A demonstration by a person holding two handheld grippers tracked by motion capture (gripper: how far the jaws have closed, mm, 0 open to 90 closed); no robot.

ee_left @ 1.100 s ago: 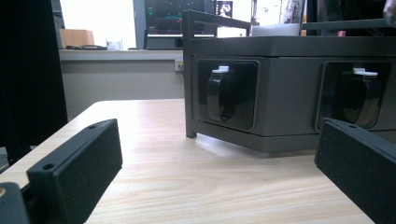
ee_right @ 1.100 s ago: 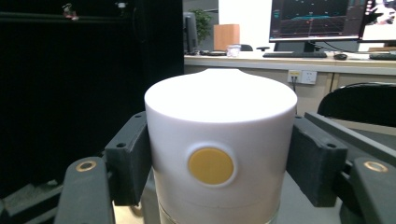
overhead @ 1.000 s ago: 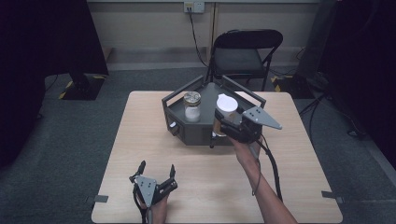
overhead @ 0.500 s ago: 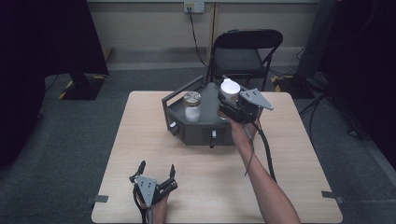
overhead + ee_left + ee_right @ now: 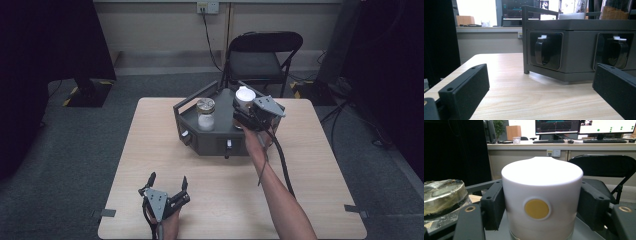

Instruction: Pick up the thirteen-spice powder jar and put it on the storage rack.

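Right gripper (image 5: 541, 220) clamped on white-capped jar (image 5: 542, 195) over grey rack (image 5: 215, 137), left gripper (image 5: 167, 181) gaping, holding nothing, low on table (image 5: 320, 165).

Two jars (image 5: 205, 113) (image 5: 244, 96) side by side, seemingly on the rack (image 5: 215, 142)

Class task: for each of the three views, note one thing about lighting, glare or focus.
High view: the tabletop is evenly lit, its surroundings dark. Left gripper view: bright windows wash out the background behind the grey rack. Right gripper view: the white jar lid glares, and the near fingers look soft.
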